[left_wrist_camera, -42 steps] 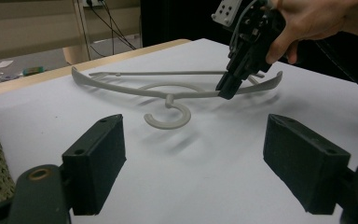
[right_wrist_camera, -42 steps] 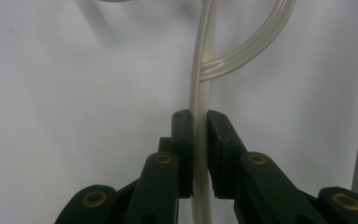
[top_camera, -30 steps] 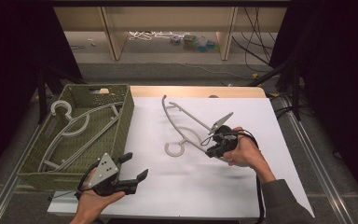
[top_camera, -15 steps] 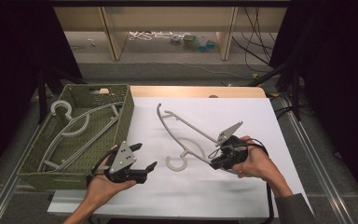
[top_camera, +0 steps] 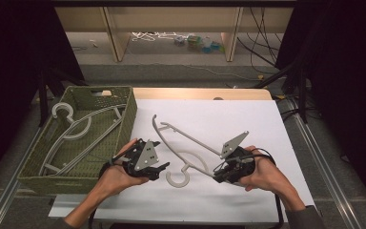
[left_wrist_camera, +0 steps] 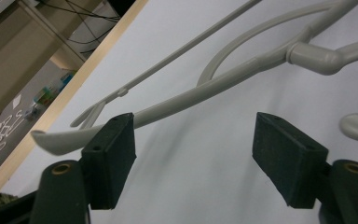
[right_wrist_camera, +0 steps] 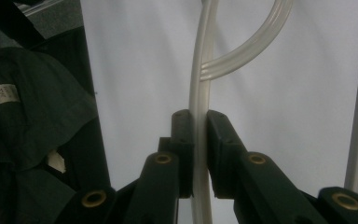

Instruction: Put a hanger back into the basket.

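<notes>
- Right claw (top_camera: 218,177) clamped tight on one arm of the grey hanger (top_camera: 190,145); in the right gripper view the jaws pinch the bar of the hanger (right_wrist_camera: 198,93) from both sides.
- Left claw (top_camera: 164,168) wide open, nothing between the jaws; in the left gripper view the tip of the hanger (left_wrist_camera: 177,100) passes just past the left jaw pad, not gripped.
- Hanger sits on the white sheet (top_camera: 248,119) over the bench, middle-near, hook (top_camera: 177,178) between the two claws, long arm running far-left.
- Green basket (top_camera: 128,114) at left of the bench, just beside the left hand (top_camera: 116,176), holding another hanger (top_camera: 76,131).
- Right hand (top_camera: 267,174) near right, cable trailing.
</notes>
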A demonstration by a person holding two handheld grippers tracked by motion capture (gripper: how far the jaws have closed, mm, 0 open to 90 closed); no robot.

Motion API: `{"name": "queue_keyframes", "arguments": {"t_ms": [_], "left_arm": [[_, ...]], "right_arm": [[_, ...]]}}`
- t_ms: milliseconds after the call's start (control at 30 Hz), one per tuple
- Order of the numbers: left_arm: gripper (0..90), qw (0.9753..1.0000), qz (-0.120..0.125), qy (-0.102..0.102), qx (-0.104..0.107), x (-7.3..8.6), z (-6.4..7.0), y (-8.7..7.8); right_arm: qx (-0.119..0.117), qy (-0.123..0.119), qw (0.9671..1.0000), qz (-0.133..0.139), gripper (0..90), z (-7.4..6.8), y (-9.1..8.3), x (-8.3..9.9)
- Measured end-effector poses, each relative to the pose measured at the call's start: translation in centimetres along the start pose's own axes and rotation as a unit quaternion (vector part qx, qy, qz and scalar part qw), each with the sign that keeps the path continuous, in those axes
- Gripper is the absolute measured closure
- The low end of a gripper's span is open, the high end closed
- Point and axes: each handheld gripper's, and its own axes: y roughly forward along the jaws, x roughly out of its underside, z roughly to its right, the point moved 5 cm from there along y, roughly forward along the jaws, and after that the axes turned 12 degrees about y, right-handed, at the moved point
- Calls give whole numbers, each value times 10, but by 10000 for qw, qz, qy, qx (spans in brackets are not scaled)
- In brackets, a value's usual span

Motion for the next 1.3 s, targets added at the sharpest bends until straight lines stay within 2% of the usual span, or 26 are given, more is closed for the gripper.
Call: {"name": "queue_keyframes", "arguments": {"t_ms": [33,200,233,333,400,533,567,633,700,800,867,933,1000,1100,1167,1300], "left_arm": [[306,10000,-2,87,25,0,0,2],[325,9994,139,296,124,-3,0,4],[328,9993,188,281,163,-4,1,4],[330,9981,202,484,315,-4,3,4],[331,9977,208,527,384,-3,5,5],[343,9957,145,841,368,-3,6,6],[353,9956,174,810,426,-3,7,7],[365,9945,145,948,414,-3,8,8],[407,9928,149,1075,507,-3,11,10],[452,9914,133,1161,589,-3,14,12],[480,9902,145,1229,652,-3,16,13],[551,9881,151,1332,751,-2,18,13],[585,9854,132,1489,814,-2,19,13],[622,9812,175,1701,900,-1,21,13],[643,9782,120,1827,979,-1,22,12],[684,9726,108,2042,1108,-2,27,10]], "right_arm": [[-58,-22,10000,-75,825,-1,0,0],[-114,-83,9999,-93,825,-6,2,-2],[-120,-105,9998,-71,825,-7,3,-2],[-149,-153,9997,-111,825,-10,4,-3],[-183,-176,9996,-101,825,-12,4,-4],[-250,-227,9994,-120,825,-17,4,-6],[-247,-259,9993,-129,826,-18,4,-6],[-287,-290,9990,-156,825,-20,5,-7],[-300,-328,9989,-170,825,-22,7,-8],[-402,-343,9984,-208,825,-25,8,-8],[-329,-399,9985,-202,825,-24,8,-8],[-349,-387,9983,-246,825,-25,8,-7],[-370,-435,9981,-233,825,-25,9,-8],[-386,-447,9979,-268,824,-25,10,-7],[-434,-409,9978,-302,824,-25,10,-6],[-492,-486,9972,-270,820,-24,10,-5]]}}
